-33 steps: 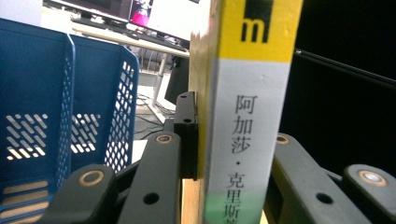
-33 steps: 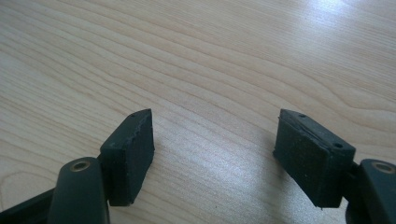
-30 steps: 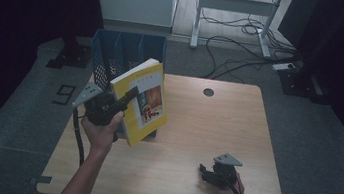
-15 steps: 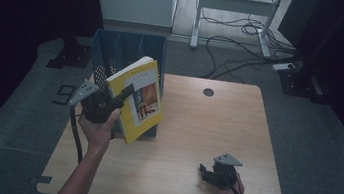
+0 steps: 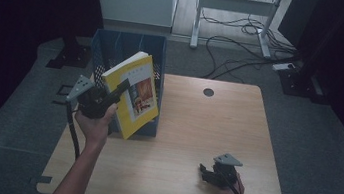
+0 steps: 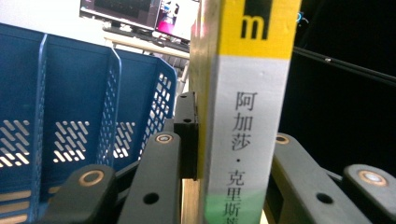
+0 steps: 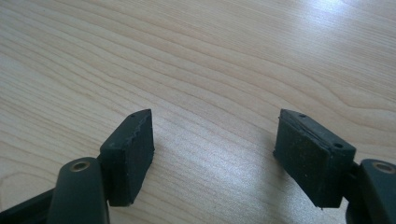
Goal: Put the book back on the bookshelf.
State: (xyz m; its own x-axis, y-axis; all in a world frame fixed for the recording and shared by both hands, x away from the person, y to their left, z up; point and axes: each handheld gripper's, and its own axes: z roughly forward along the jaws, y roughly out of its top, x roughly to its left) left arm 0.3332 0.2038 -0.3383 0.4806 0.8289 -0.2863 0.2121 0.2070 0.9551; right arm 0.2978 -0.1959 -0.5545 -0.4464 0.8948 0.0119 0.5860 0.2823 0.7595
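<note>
Left tool clenched on the yellow paperback, pinching it across the spine; book is off the tabletop, tilted, right in front of the blue file rack at the far-left corner; looks like pickup is done and slotting is left: book not yet in any compartment; which slot it's heading for, can't tell. Right tool released, jaws apart over bare wood, parked near the front edge. Materials: book has a glossy cover and a grey-and-yellow spine with printed characters; rack is rigid plastic, perforated dividers, upright slots; tabletop is pale wood-grain laminate with a round cable hole; tool pads matte black, blocky.
</note>
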